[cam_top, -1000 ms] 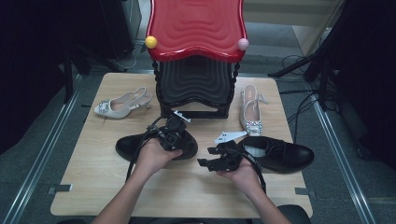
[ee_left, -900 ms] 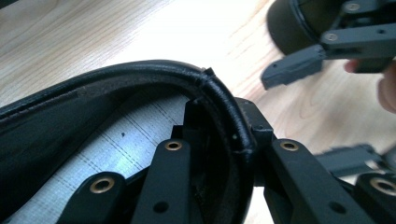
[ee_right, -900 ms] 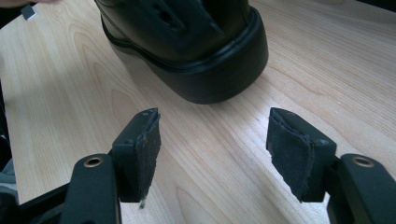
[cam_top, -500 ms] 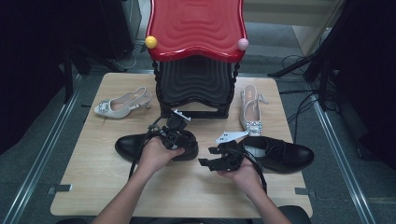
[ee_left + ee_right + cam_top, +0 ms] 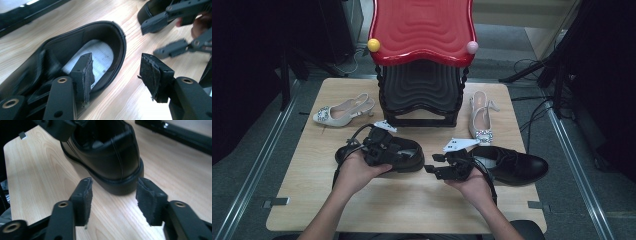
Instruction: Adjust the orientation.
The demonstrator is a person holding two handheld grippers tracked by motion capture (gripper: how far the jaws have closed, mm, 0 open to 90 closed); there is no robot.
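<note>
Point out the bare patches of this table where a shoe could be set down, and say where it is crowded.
Free: the near strip of the table below both black shoes, and the left end below the beige sandal. Crowded: the middle, where the left black shoe, the right black shoe and both grippers sit before the red-topped rack.
</note>
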